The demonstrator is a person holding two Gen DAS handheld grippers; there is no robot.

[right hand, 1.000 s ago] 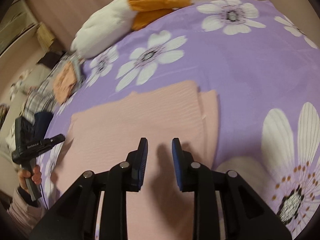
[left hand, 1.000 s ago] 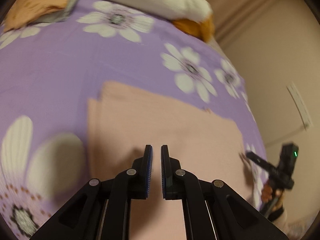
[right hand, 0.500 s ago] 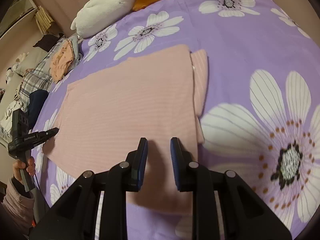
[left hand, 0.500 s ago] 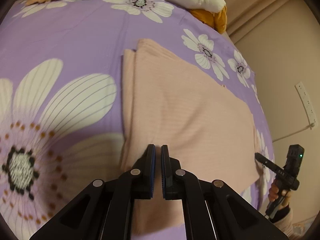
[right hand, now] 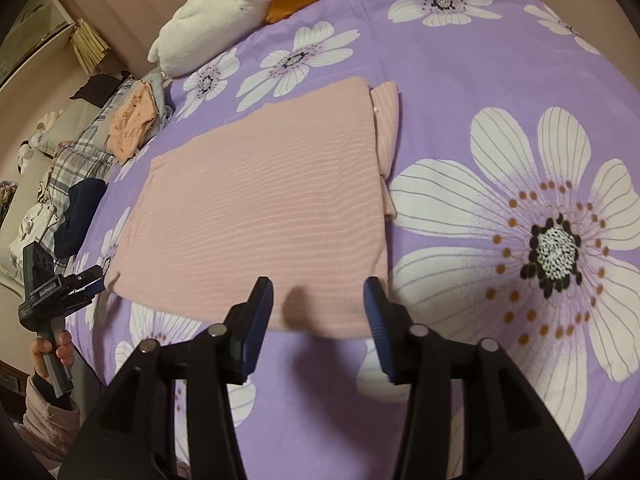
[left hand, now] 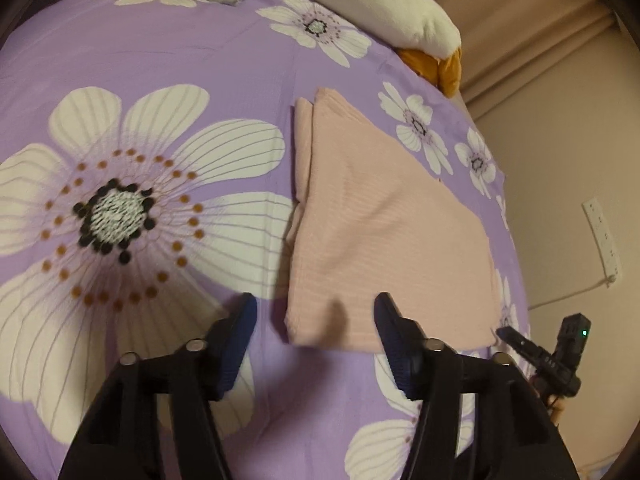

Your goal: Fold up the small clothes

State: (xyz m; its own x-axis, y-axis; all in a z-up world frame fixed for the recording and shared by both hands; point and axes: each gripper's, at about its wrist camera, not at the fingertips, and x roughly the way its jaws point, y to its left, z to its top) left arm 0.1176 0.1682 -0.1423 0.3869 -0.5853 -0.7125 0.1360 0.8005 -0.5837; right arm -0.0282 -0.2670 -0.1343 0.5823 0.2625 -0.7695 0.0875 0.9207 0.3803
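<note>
A folded pink garment (left hand: 384, 236) lies flat on the purple flowered bedsheet (left hand: 168, 56), a narrower folded layer showing along one edge. The left gripper (left hand: 316, 332) hangs just short of the garment's near edge, its fingers spread wide and holding nothing. The right gripper (right hand: 318, 312) does the same at the other near corner, fingers wide and empty. A white and orange plush toy (right hand: 224, 12), slightly blurred, rests at the sheet's far side.
</note>
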